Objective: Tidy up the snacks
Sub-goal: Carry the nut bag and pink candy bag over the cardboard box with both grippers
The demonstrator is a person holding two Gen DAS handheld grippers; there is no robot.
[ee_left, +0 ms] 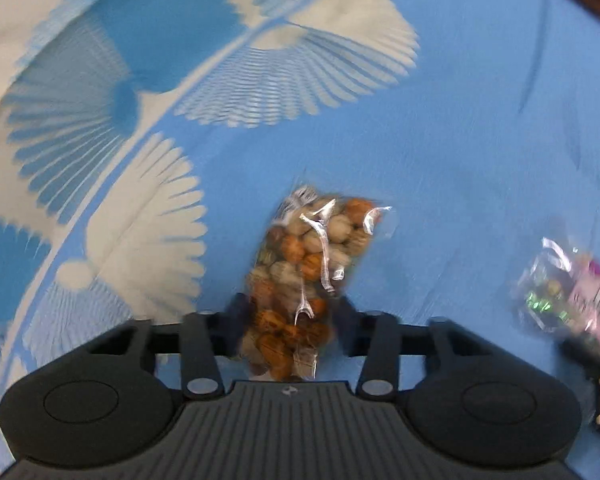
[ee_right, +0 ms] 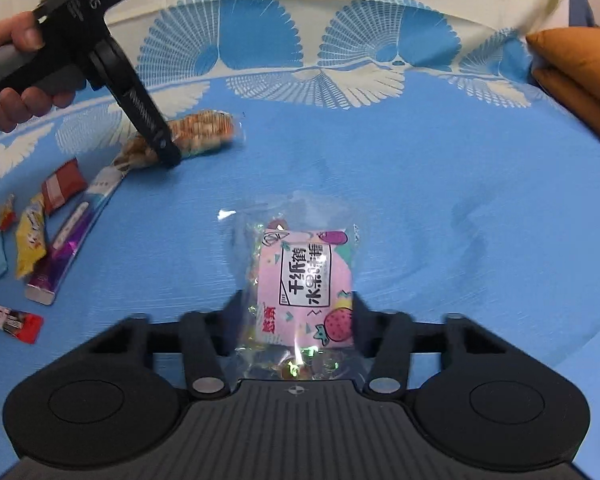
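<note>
A clear bag of brown and tan coated nuts (ee_left: 316,240) lies on the blue cloth, its near end between the fingers of my left gripper (ee_left: 290,308), which is shut on it. In the right wrist view the same nut bag (ee_right: 204,132) lies at the upper left, with one of the left gripper's fingers (ee_right: 148,120) pressed on it and a person's hand (ee_right: 20,36) on the handle. My right gripper (ee_right: 296,304) is shut on a clear candy bag with a pink strawberry label (ee_right: 306,268). That candy bag (ee_left: 560,292) shows blurred at the right edge of the left wrist view.
A blue cloth with white fan patterns (ee_right: 420,180) covers the surface. Several small snacks lie at the left: a red packet (ee_right: 62,186), a long purple pack (ee_right: 70,236), a yellow wrapper (ee_right: 30,240). An orange cushion (ee_right: 580,68) sits at the far right.
</note>
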